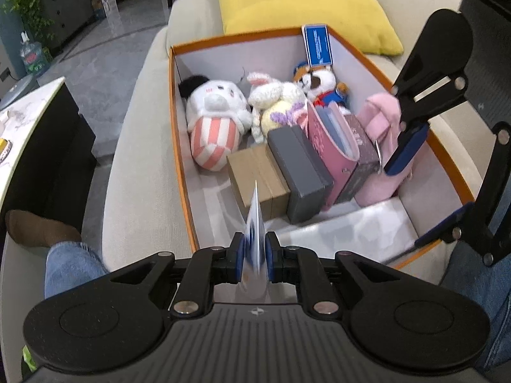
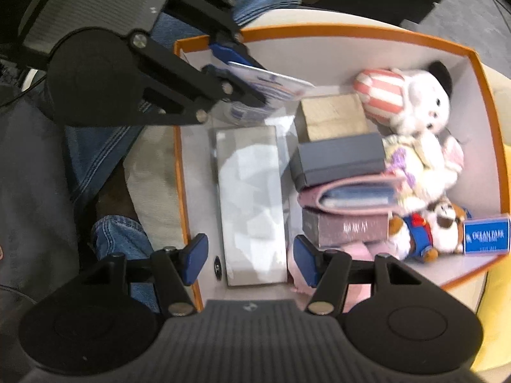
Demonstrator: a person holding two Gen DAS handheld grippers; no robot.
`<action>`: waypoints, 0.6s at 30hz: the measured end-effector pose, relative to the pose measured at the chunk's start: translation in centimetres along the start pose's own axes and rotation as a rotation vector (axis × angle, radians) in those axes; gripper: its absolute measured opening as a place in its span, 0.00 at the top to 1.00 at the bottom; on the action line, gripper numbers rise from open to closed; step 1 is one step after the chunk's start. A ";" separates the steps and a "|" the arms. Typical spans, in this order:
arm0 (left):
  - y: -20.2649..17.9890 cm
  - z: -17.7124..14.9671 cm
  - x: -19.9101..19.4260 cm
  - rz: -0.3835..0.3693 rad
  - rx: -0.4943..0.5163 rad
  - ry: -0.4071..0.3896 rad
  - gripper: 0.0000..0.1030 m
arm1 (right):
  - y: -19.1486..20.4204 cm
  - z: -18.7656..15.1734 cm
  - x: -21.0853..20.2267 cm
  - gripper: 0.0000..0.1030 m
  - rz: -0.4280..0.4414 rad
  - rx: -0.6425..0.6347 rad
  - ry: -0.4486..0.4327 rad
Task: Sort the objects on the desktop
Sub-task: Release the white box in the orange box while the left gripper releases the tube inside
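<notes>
Left tongs (image 1: 255, 257) sit nearest the lens, their blue pads pinched tight on a thin white-and-blue card (image 1: 254, 223) that stands on edge and juts toward 12 o'clock over the near end of the box. From the right wrist view the same card (image 2: 271, 84) shows flat, hanging over the box's corner at about 10 o'clock.

Largest of all is the beige sofa (image 1: 140, 146) carrying everything, with a yellow cushion (image 1: 297, 3) at 12 o'clock behind the box. On it rests the orange-rimmed cardboard box (image 1: 179, 146) with white inner walls. Blue-jeaned legs (image 1: 70, 265) of the person lie at 8 o'clock, beside the box.

Right tongs (image 2: 249, 260) hang over the box pointing down, jaws spread wide and gripping nothing; between them lies a clear-lidded flat case (image 2: 252, 204) on the box floor. One pad is just beside a pink plush item (image 1: 383, 146) at 3 o'clock in the left wrist view.

Crowding the far half of the box: a white plush with pink-striped body (image 1: 214, 121) at 11 o'clock, a cream crocheted rabbit (image 1: 274, 105), and a small dog plush in blue (image 1: 322, 86) against the far wall, beside a blue card printed OCEAN PARK (image 2: 485, 234). In front of them stands a packed row, touching side by side: a tan box (image 1: 255, 178), a grey box (image 1: 300, 175), a pink pouch (image 1: 332, 150) and a dark mauve box (image 1: 361, 159). This row blocks the middle of the box just ahead of the held card.
</notes>
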State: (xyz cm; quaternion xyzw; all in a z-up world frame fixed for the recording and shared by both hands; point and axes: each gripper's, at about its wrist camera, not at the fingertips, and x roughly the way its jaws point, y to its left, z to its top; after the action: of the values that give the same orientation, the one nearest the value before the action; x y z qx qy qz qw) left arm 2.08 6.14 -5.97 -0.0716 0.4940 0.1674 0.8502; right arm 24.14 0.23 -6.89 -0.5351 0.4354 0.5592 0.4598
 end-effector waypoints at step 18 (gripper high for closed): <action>0.0 1.0 -3.9 0.009 -0.008 -0.023 0.49 | 0.6 -5.4 -3.5 0.36 -0.095 0.185 -0.211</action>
State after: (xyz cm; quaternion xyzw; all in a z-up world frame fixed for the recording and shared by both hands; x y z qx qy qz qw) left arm 1.14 5.58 -2.11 -0.0710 0.4836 0.1741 0.8548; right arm 24.65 -5.31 -3.69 -0.4487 0.4085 0.5473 0.5765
